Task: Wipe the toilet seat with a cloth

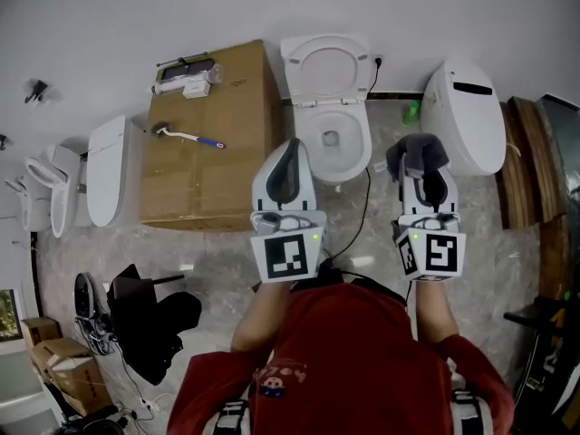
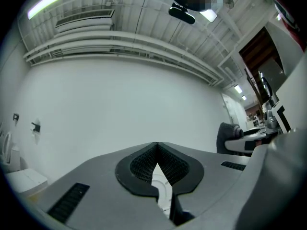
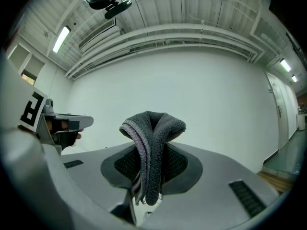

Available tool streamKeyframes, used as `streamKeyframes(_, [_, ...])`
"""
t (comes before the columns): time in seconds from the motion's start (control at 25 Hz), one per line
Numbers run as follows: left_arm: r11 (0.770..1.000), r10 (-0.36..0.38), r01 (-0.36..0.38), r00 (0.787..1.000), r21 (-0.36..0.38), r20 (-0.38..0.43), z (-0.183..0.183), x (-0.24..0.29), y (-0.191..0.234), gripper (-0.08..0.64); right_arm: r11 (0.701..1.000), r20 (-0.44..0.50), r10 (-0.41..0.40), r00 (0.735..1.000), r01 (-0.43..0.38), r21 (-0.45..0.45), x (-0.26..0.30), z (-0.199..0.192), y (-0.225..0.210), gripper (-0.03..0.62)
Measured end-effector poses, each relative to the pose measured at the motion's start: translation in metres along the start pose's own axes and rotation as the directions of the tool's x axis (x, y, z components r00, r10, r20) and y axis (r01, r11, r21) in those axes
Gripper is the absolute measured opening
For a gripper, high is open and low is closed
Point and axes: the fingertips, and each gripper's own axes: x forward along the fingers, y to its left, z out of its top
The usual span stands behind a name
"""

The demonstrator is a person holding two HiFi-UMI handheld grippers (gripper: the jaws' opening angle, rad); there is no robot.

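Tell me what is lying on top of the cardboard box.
A brush with a blue-tipped handle lies on the cardboard box; a dark rack with white items sits at its far edge. The left gripper covers the box's near right corner.

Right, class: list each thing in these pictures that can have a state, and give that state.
left gripper: shut, empty.
right gripper: shut on the cloth.
cloth: folded, clamped.
middle toilet: lid raised.
right toilet: lid closed.
left toilet: lid closed.
far-left toilet: too distorted to tell.
brush: lying flat on the cardboard box.
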Motion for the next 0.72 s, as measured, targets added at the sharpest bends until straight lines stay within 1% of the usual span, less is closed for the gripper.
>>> streamKeyframes(0.16, [1.000,-0.005,0.005,1.000,-0.008,0.000,-0.008,0.023,0.024,0.012,1.000,-0.006,-0.017,1.000,0.017,-0.002,0.028,-0.004,0.005,0.087])
streamKeyframes(0.36, [1.000,-0.012,0.012,1.000,-0.011,0.002,-0.014,0.049,0.037,0.011,1.000,-0.019,-0.024,1.000,0.024,0.010,0.057,-0.010,0.002,0.087])
streamKeyframes(0.56, [1.000,-0.014,0.014,1.000,-0.013,-0.006,-0.025,0.080,0.041,0.011,0.999,-0.020,-0.029,0.999,0.029,0.013,0.088,-0.019,-0.011,0.087])
streamKeyframes(0.72, [1.000,-0.022,0.022,1.000,-0.004,-0.018,-0.032,0.118,0.032,0.011,0.999,-0.019,-0.028,0.999,0.029,0.027,0.120,-0.025,-0.036,0.087])
